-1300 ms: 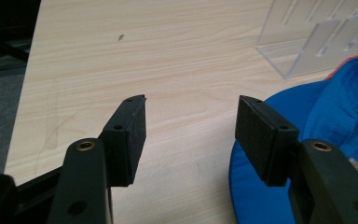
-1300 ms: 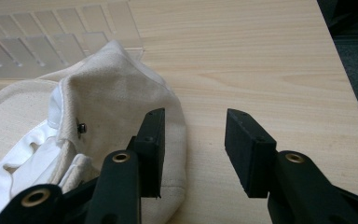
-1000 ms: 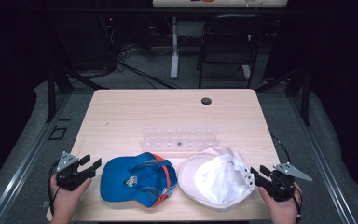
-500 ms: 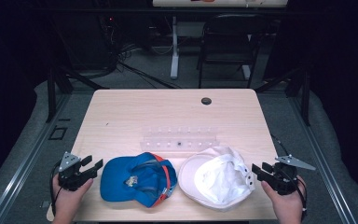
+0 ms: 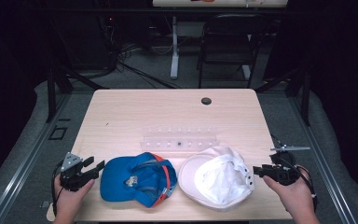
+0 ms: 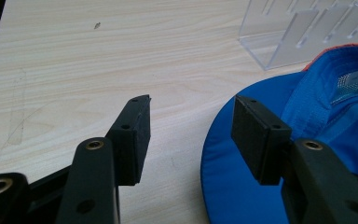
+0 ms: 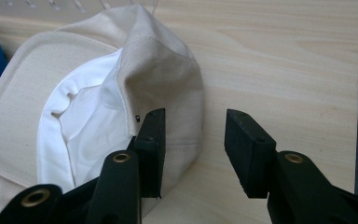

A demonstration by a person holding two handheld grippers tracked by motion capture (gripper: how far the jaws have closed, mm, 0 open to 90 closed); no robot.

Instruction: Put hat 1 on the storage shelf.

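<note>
A blue cap [image 5: 135,179] with an orange trim lies upside down at the table's near left; its brim [image 6: 235,186] fills the lower right of the left gripper view. Just left of that brim my left gripper [image 5: 93,169] [image 6: 191,123] stands open, its right jaw over the brim's edge. A white cap [image 5: 216,177] [image 7: 98,107] lies upside down beside the blue one. My right gripper [image 5: 256,171] [image 7: 193,135] is open at the white cap's right edge, its left jaw against the crown fabric. A clear plastic rack [image 5: 179,140] [image 6: 303,28] sits behind both caps.
The light wooden table [image 5: 135,116] has a round black grommet [image 5: 206,101] near its far edge. A dark chair [image 5: 226,44] and a white table leg [image 5: 174,46] stand beyond it. Cables trail on the floor at the back left.
Both hands have shifted slightly: the left gripper drew back a little towards the near edge, and the right gripper dropped lower beside the white cap. The caps have not moved.
</note>
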